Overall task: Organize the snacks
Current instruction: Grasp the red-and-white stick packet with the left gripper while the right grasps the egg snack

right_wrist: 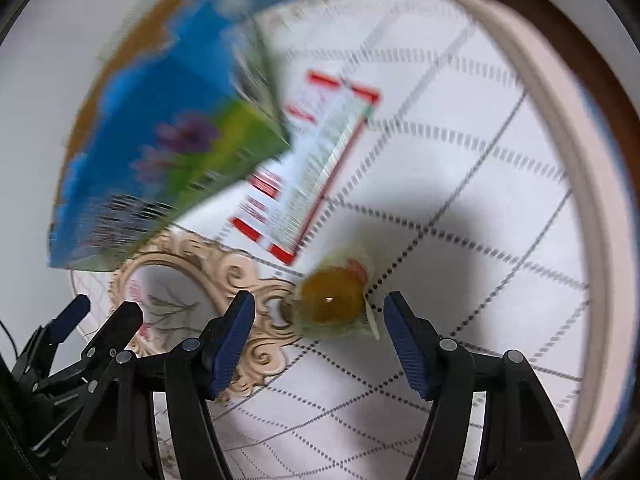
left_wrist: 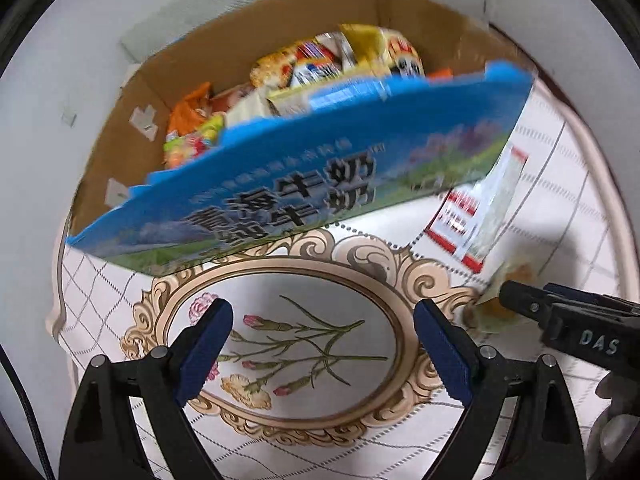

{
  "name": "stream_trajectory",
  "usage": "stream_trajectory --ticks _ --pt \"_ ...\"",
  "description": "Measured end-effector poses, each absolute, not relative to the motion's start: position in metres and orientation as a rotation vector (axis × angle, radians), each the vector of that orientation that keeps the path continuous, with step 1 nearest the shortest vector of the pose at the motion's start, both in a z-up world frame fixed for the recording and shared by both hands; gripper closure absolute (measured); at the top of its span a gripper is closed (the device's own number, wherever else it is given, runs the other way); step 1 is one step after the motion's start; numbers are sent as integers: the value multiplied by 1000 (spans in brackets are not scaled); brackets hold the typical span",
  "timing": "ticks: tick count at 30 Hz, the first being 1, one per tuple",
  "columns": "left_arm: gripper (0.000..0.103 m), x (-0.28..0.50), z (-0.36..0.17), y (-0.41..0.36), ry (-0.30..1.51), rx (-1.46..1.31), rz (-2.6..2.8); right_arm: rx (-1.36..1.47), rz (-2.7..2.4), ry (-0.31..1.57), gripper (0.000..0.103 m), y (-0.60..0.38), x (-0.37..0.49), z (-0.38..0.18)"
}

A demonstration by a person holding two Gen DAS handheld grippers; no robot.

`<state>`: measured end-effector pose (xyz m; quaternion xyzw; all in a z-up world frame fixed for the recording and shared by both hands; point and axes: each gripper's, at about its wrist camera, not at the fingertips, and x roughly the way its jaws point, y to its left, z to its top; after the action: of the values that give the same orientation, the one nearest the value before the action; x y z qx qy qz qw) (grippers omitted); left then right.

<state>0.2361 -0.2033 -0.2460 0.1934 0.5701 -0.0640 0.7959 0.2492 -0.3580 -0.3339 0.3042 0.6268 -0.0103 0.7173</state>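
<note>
**Right wrist lines up on the wrapped snack**

Right wrist view shows our right gripper point(right_wrist: 319, 338) with jaws released, straddling a small amber snack point(right_wrist: 330, 304) in clear wrap on the counter point(right_wrist: 460, 160). We judge it light, crinkly and slippery; pinch the round body, not the loose film. Our left gripper point(left_wrist: 323, 346) is spread and empty. The snack box point(left_wrist: 280, 184) stands near; a red-edged packet point(right_wrist: 316, 168) lies between, the counter rim beyond.

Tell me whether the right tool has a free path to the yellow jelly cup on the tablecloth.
Probably yes. The right tool is open, and the yellow jelly cup lies just ahead of its tips with nothing between them. The red-and-white packet and the blue box sit farther back.
</note>
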Motion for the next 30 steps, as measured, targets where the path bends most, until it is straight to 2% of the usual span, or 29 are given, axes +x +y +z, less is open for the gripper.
stream_trajectory --ticks 4,6,8,23,26,27,30 --pt "10 242 -259 -211 1220 486 -130 621 -38 1410 34 -342 259 -364" --pt "10 245 -262 -217 1219 504 -146 551 -58 1405 47 -337 262 -366" --pt "10 247 -262 -225 1217 512 -177 524 -54 1387 49 -338 261 -364" --pt "10 250 -315 -322 1322 613 -473 634 -225 1348 51 -432 204 -345" --pt "10 254 -317 -331 1282 619 -487 636 -231 1351 51 -440 203 -349" --pt "16 255 -317 -333 1281 609 -493 639 -230 1353 51 -442 204 -348" --pt "52 256 -314 -336 1282 592 -510 626 -226 1364 51 -441 207 -350"
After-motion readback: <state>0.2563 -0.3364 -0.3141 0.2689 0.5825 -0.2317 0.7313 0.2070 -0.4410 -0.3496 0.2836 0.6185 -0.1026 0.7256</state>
